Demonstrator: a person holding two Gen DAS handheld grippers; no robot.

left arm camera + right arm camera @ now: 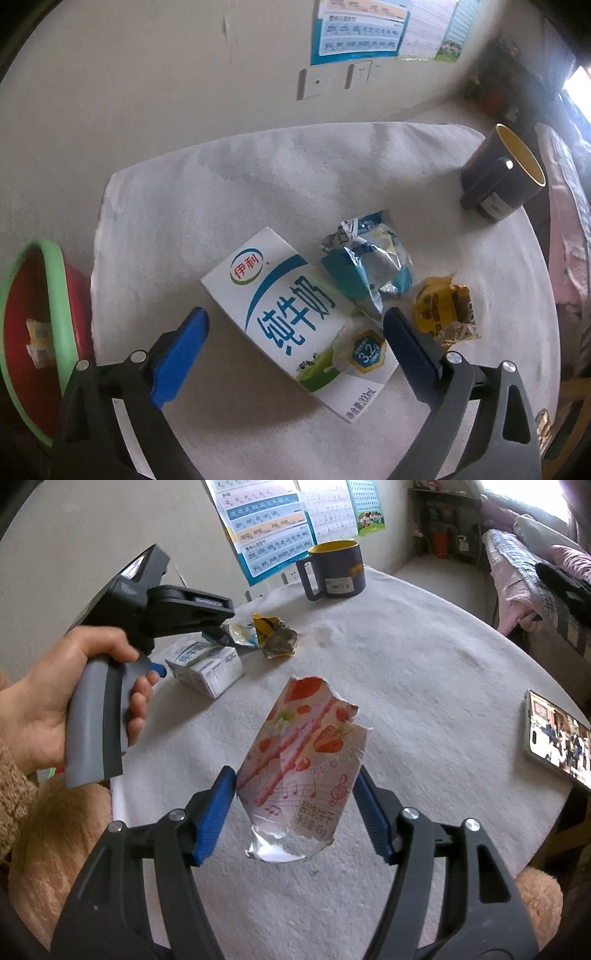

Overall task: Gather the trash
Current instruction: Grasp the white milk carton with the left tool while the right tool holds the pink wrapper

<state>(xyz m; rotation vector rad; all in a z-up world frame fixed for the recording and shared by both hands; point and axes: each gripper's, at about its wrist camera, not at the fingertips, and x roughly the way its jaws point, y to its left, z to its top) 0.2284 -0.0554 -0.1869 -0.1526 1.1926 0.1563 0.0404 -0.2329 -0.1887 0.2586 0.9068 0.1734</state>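
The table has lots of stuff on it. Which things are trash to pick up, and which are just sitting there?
Trash to collect:
- milk carton
- blue wrapper
- yellow wrapper
- strawberry wrapper, between the right tool's fingers
- red bin takes it

Just sitting there:
- mug
- phone
- wall posters

Soft window daylight, fisheye-warped edges

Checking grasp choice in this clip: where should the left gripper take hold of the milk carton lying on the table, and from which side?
Probably from above, across the milk carton's two long edges near mid-length. It lies flat, label up, diagonally between the open left gripper, whose fingers already flank it. The crumpled blue wrapper crowds the far end, so stay at the middle.
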